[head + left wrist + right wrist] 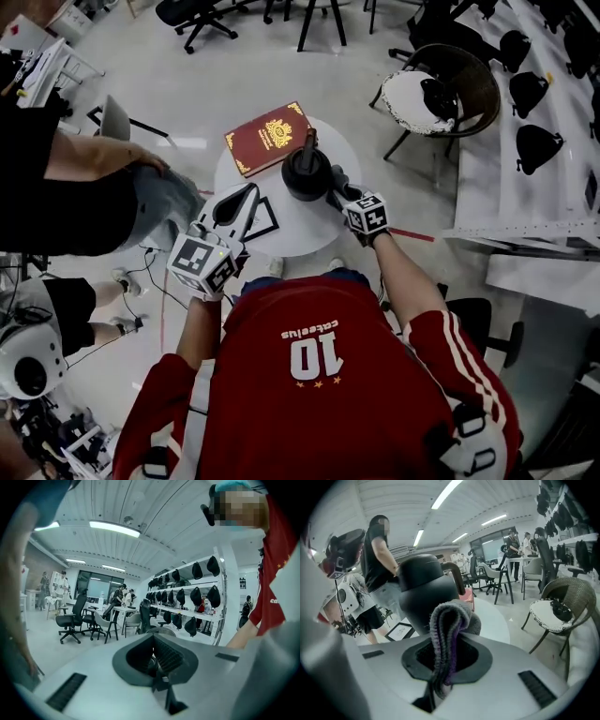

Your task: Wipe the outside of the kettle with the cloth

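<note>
cloth point(449, 620) clamped as a folded grey-purple loop in the right hand-held gripper point(447, 657), just beside the kettle point(425, 592) and probably brushing its near side. to wipe well: press the fold flat on the black wall, sweep round the belly in overlapping bands, work from lid down to base, and skirt the handle rather than snag on it. keep pressure light on an unbraced kettle, with the left hand-held gripper point(246, 197) apart from it, jaws together on nothing, aimed out at the room. better, most likely, to bring that one in and steady the handle. kettle dark, rounded, lidded and upright, near the middle of the round white desk point(281, 234), close to a red book point(272, 138).
</note>
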### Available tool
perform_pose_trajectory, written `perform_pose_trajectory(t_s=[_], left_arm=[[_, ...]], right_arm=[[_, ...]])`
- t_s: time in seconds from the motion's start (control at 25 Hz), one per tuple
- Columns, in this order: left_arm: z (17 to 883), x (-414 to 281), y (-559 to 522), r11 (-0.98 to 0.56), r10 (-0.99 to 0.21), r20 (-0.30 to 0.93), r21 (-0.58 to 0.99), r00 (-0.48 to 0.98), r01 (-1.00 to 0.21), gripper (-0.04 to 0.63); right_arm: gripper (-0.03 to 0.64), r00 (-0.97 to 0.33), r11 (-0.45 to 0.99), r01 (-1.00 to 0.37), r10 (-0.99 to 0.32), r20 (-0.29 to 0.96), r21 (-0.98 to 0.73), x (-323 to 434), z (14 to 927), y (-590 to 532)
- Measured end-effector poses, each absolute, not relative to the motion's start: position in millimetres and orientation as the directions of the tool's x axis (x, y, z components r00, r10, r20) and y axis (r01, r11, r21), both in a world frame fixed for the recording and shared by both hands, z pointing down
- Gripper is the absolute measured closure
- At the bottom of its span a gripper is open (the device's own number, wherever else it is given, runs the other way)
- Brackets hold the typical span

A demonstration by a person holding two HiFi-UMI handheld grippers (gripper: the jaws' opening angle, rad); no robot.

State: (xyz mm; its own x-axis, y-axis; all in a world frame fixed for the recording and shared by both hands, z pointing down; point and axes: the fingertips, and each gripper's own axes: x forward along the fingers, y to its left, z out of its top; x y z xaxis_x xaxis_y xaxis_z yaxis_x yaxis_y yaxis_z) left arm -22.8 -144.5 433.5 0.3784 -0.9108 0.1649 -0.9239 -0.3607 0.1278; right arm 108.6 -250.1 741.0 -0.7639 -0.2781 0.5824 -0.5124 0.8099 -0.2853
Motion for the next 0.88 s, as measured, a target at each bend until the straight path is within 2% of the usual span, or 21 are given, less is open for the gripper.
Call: perform_pose_trajectory(t_s=[0.88], left_arm=[[432.3,-78.9,-131.8,-0.490,-0.853,0.104,0.177,0.512,-0.853,0.588]], right_arm=[[0.566,-0.674,0.742,-0.612,-0.310,0.670,-0.274,82.9,749.3,-188.5]])
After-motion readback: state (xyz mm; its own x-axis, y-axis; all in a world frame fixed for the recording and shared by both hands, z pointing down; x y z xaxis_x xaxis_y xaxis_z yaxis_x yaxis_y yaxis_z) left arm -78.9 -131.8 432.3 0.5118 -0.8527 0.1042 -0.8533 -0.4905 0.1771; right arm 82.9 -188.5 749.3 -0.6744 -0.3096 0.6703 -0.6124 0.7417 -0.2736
